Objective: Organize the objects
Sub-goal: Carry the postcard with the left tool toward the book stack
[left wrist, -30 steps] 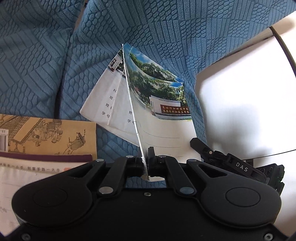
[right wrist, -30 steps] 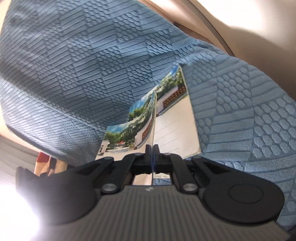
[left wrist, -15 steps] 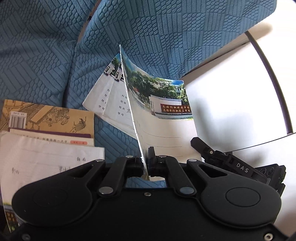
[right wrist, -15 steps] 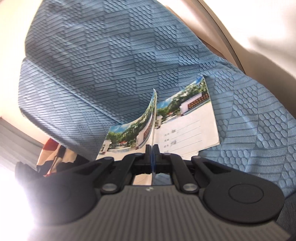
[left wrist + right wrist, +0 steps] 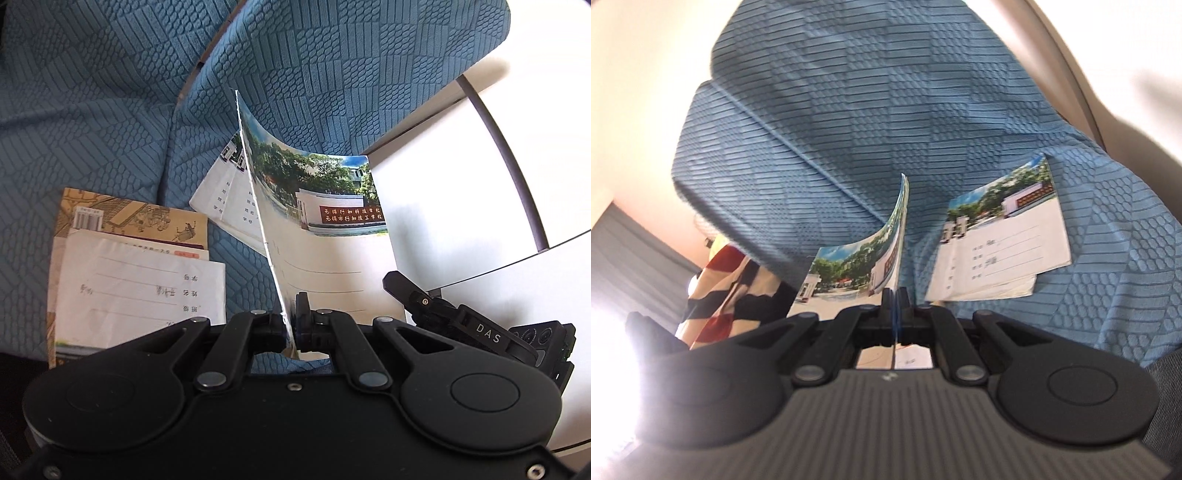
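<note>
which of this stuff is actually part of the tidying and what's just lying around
Part of the job:
- notebook clamped by left gripper and right gripper
- two matching notebooks on the blue sofa
- book stack on the seat

Just lying about:
- striped cloth
- white table

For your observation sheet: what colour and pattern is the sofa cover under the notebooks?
Blue sofa cover, quilted in patchwork textures; clearest in the left wrist view.

text: "DAS" | on: black gripper (image 5: 487, 338) (white letters)
</note>
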Tool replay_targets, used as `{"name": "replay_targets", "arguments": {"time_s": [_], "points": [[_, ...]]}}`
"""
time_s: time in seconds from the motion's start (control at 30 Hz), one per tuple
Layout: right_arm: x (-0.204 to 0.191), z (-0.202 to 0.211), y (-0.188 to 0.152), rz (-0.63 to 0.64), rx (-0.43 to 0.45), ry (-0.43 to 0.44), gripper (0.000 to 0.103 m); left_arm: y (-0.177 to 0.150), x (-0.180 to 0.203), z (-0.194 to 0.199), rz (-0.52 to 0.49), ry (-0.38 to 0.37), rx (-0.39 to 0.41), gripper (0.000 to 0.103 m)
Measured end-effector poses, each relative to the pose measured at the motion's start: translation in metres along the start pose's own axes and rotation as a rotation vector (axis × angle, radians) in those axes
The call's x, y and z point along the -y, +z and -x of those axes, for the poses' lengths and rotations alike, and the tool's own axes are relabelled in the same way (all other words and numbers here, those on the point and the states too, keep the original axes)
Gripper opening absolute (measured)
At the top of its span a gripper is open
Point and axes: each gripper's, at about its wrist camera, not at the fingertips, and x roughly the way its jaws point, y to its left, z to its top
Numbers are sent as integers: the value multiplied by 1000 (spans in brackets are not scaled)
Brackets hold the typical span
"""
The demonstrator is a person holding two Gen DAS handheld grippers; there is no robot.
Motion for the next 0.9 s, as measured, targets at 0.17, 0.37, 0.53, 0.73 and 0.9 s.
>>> {"name": "replay_targets", "arguments": {"time_s": [0.17,0.37,0.53,0.73,0.9], "points": [[-18,3,-9,31,-11,14,3,-10,-5,18,4,5,6,3],[-32,1,-25,40,-29,23,3,-17,-15,38,3,15,15,3],[-41,-1,-34,52,-40,21,3,-23,-23,46,7,18,22,3],[-46,-8,-50,77,-79,-5,3,-34,-43,47,37,17,21,3],[-50,-16,-69,115,-119,-31,3,-48,-61,43,42,39,8,3]]}}
